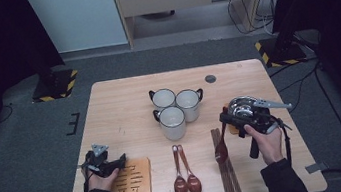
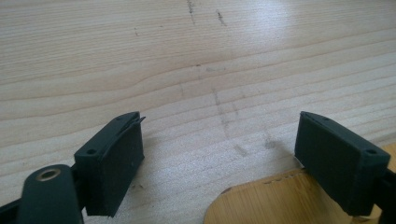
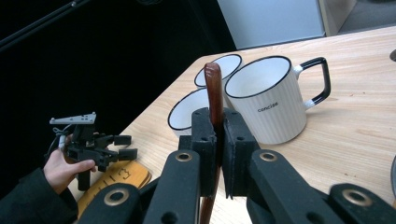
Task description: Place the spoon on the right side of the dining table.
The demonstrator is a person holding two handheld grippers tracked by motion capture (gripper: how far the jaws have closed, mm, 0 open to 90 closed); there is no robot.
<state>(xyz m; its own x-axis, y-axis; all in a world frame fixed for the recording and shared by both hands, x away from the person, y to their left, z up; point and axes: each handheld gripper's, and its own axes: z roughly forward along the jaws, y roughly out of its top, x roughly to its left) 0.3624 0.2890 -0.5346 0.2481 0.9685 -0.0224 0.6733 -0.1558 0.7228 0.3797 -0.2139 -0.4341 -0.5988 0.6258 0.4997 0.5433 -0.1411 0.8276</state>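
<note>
My right gripper (image 1: 224, 118) is shut on the handle of a dark brown wooden spoon (image 1: 221, 152), whose bowl hangs down over the table's right half. In the right gripper view the handle (image 3: 214, 88) stands up between the pressed jaws of that gripper (image 3: 219, 121). My left gripper (image 1: 119, 160) sits low at the front left, open, with nothing held. In its own view the left gripper (image 2: 219, 126) hovers over bare wood, a rounded corner of the wooden coaster (image 2: 280, 200) lying just under the right-hand jaw.
Three white mugs (image 1: 172, 122) with black rims cluster at the table's middle. Two more brown spoons (image 1: 184, 175) lie at the front. Dark chopsticks (image 1: 229, 178) lie right of them. A shiny metal bowl (image 1: 240, 105) sits behind my right hand. The coaster (image 1: 132, 182) lies front left.
</note>
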